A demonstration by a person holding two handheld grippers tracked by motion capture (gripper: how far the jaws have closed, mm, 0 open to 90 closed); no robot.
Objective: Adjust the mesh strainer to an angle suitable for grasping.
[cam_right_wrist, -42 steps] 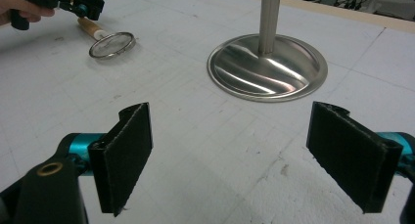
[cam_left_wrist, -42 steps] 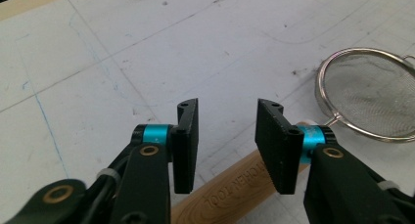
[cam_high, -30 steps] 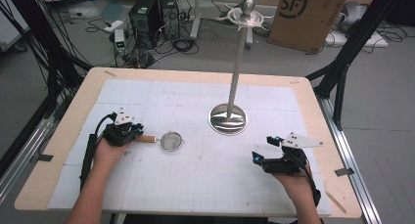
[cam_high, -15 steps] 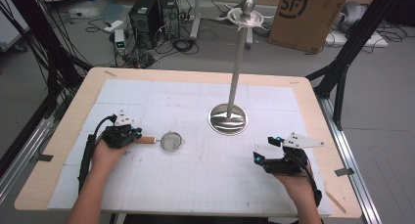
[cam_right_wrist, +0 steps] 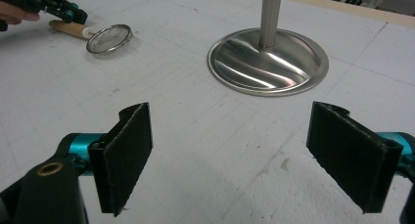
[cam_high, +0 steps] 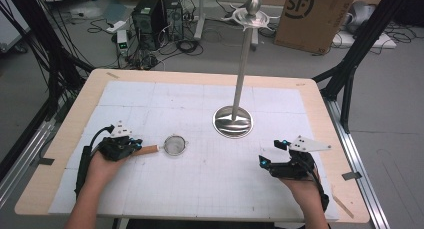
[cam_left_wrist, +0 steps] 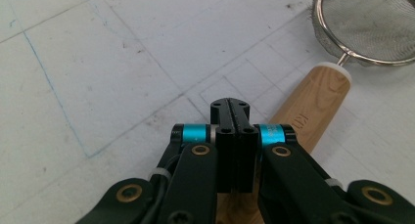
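Closing lately, left gripper (cam_left_wrist: 234,111) jaws meet above the strainer (cam_left_wrist: 364,26) handle (mesh bowl empty).

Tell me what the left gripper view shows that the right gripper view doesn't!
Left gripper view: a close look at the strainer, so you can see its fine mesh, plus faint lettering on its wooden handle. The left gripper has its jaws shut together, just above that handle.

Right gripper view: the shiny round base of the metal stand, and the right gripper with its jaws wide open and nothing between them.

Both: the strainer, its handle, the left gripper and the white gridded mat.
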